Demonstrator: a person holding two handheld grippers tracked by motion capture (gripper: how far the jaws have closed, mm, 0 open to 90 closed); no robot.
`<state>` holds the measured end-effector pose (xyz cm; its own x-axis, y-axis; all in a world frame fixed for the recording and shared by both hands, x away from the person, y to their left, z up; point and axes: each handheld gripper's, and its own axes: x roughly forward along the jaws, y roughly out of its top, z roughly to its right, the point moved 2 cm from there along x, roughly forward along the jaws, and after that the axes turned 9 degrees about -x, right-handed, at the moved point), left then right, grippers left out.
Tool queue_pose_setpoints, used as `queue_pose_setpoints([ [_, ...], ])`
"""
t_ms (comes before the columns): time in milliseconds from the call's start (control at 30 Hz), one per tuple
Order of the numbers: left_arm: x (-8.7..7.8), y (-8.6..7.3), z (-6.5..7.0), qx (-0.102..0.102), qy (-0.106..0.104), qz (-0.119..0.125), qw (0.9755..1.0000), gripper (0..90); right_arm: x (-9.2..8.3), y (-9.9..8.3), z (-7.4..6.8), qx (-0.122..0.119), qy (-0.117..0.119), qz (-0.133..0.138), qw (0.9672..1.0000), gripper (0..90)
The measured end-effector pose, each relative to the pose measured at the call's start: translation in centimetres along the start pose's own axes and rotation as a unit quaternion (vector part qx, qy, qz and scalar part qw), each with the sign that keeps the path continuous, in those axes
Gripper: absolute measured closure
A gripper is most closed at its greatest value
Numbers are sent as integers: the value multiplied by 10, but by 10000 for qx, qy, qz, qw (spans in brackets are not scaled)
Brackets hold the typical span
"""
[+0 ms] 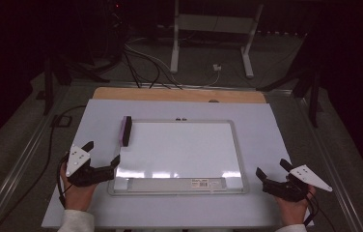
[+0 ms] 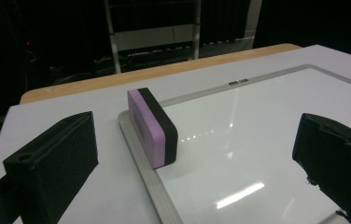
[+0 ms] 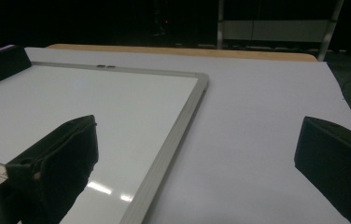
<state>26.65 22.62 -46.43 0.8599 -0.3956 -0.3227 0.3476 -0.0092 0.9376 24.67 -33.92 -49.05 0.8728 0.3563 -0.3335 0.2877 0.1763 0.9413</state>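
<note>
Dark floor with trailing cables and a white stand is surrounding the tabletop (image 1: 266, 145), which is lying under a pale sheet with a strip of bare wood showing along its far edge. On the sheet a whiteboard (image 1: 179, 150) is lying flat, its silver frame running all round and a labelled tray strip sitting along its near side. An eraser (image 1: 126, 130), purple on one face and black on the other, is standing on its long edge at the board's far left corner, over the left frame.

At the board's near left corner the left gripper (image 1: 103, 158) is resting in the person's hand, its jaws standing wide apart and gripping nothing; in the left gripper view the eraser (image 2: 152, 127) is sitting ahead between them, well apart from both. Off the board's near right corner the right gripper (image 1: 272, 170) is likewise gaping empty, resting over the pale sheet.
</note>
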Motion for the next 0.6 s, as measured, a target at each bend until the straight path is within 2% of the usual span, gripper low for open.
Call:
queue_pose_setpoints([
  [133, -6, -5, -1, 6, 42, 41, 10000, 9, -3, 0, -1, -9, 18, 35, 10000, 0],
  [367, -13, -16, -4, -111, 125, 191, 9997, 9, -5, 1, -4, -67, 94, 27, 9999, 0],
  [600, -21, -24, -3, -144, 111, 180, 9997, 9, -5, 1, -4, -97, 114, -60, 9999, 0],
])
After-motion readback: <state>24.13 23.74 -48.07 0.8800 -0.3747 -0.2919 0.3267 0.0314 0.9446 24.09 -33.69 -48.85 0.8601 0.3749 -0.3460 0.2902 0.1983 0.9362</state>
